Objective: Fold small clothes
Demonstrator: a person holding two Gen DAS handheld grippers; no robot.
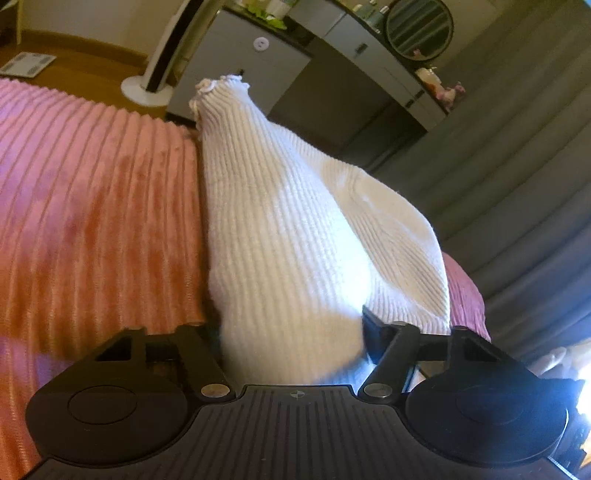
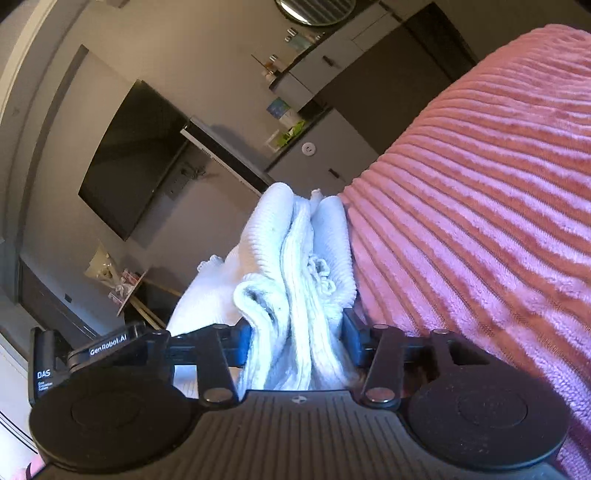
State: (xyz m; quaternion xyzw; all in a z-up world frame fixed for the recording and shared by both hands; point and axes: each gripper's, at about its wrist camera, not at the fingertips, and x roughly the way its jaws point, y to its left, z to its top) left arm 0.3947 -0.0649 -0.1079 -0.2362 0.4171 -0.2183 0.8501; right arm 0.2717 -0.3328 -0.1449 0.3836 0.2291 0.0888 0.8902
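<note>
A small white ribbed knit garment (image 1: 295,229) with a frilled hem hangs stretched in the air beside the pink ribbed bedspread (image 1: 92,206). My left gripper (image 1: 295,332) is shut on one end of it; the cloth fills the space between its jaws. In the right wrist view my right gripper (image 2: 295,343) is shut on a bunched, layered end of the same white garment (image 2: 295,258), with folds and a lace trim showing. The bedspread (image 2: 480,206) lies to its right.
A grey dresser (image 1: 243,70) with a round mirror (image 1: 419,27) stands beyond the bed. A white fan base (image 1: 147,86) is on the wooden floor. A wall television (image 2: 129,158) and grey curtains (image 1: 517,166) are in the background.
</note>
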